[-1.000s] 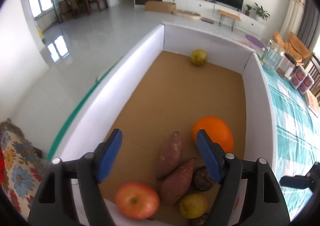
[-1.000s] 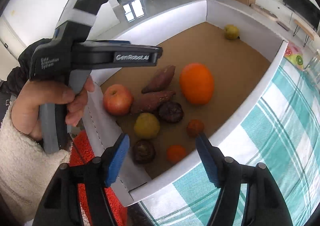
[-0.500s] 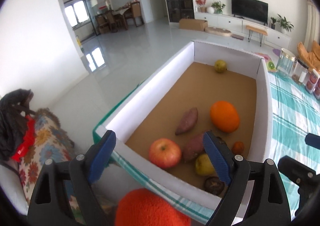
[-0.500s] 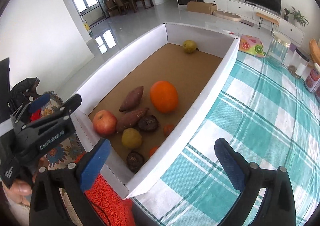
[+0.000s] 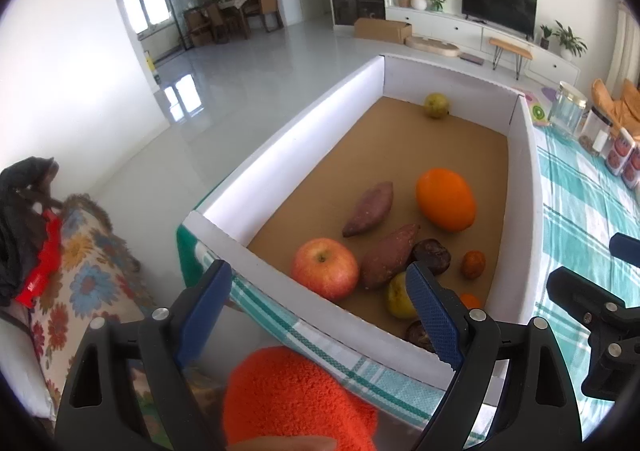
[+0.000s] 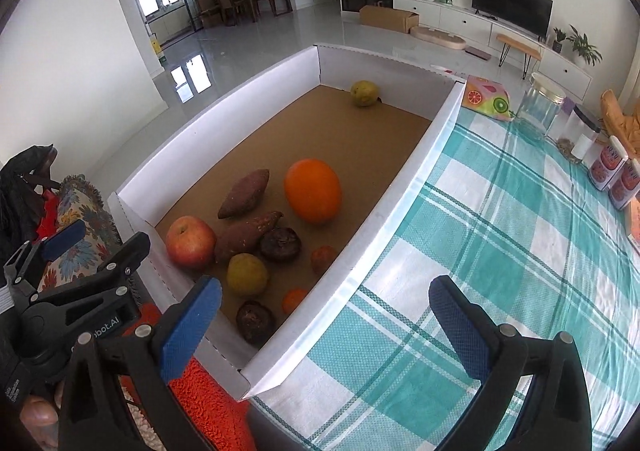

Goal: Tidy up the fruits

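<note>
Both my claws are wide apart and hold nothing. My left claw (image 5: 316, 307) hangs over the near end of the white cardboard box (image 5: 524, 187), nearest the smooth red apple (image 5: 325, 268). The bumpy sweet potatoes (image 5: 390, 260) lie slanted behind it. My right claw (image 6: 326, 315) hangs over the checked desk (image 6: 500, 251).

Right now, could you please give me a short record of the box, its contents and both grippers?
container: white cardboard box on a checked tablecloth
near cluster: apple, two sweet potatoes, large orange, several small fruits
far end: one yellow-green fruit, alone
left gripper: jaws open, empty
right gripper: jaws open, empty
</note>
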Motion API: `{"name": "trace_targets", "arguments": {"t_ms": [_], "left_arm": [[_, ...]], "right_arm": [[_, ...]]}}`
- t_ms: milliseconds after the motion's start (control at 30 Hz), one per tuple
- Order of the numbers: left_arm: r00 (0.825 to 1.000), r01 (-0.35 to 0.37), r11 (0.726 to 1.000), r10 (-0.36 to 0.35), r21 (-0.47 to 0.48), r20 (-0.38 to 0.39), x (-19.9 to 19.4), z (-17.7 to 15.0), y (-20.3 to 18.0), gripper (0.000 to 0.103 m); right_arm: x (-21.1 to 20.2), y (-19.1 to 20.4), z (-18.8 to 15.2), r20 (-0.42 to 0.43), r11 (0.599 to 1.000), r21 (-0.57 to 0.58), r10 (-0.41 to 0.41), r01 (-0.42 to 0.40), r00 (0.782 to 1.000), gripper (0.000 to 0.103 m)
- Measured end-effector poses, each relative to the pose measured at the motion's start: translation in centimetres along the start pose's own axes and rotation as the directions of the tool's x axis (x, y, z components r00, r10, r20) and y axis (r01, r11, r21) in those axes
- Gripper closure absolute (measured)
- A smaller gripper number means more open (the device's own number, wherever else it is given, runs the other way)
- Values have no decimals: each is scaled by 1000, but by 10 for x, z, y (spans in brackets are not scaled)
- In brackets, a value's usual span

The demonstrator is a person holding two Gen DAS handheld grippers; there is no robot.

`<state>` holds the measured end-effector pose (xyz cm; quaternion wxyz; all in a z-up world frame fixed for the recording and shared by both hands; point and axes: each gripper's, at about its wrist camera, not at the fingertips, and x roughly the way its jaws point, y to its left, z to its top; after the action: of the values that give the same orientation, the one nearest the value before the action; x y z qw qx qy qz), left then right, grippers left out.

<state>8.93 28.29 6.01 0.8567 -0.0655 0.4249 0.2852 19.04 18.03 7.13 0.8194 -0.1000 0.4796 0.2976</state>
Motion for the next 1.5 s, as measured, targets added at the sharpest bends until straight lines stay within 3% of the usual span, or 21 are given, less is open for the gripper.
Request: {"name": "trace_targets", "arguments": {"t_ms": [567, 1500], "left_arm": [[996, 73, 997, -75, -34, -50, 7, 7, 15, 13], [994, 76, 995, -80, -61, -76, 17, 15, 29, 13]], "right_arm": [[6, 15, 20, -31, 999, -31, -15, 14, 999, 0], [10, 28, 27, -49, 998, -57, -13, 10, 999, 0]]}}
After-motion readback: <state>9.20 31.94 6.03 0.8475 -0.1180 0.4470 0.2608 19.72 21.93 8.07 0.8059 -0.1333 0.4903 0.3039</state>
